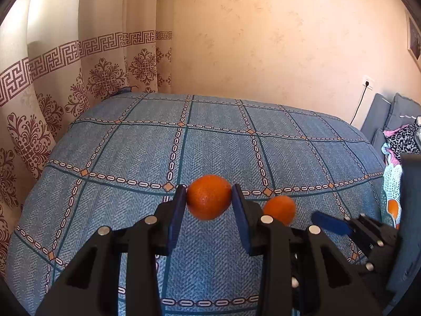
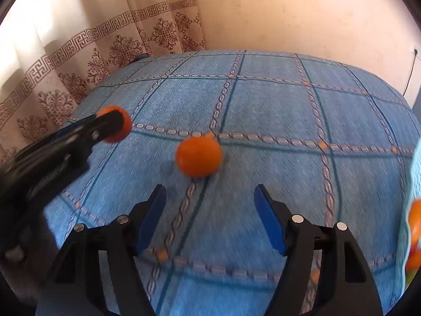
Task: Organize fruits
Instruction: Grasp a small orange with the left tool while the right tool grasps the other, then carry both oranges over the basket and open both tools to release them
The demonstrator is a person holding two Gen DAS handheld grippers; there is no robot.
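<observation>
My left gripper (image 1: 209,198) is shut on an orange (image 1: 209,197) and holds it above the blue checked bedcover (image 1: 131,152). The same orange shows in the right wrist view (image 2: 115,123), clamped in the left gripper (image 2: 111,125). A second orange (image 2: 198,156) lies on the bedcover, just ahead of my right gripper (image 2: 210,202), which is open and empty. That orange also shows in the left wrist view (image 1: 279,209), with the right gripper (image 1: 331,223) beside it. More fruit (image 2: 415,226) sits at the far right edge, partly hidden.
A patterned curtain (image 1: 52,92) hangs at the left and a plain wall (image 1: 276,39) stands behind the bed. Blue cushions (image 1: 389,115) and colourful cloth (image 1: 402,137) lie at the right. A light blue mesh item (image 1: 392,181) holds fruit (image 1: 392,206) at the right edge.
</observation>
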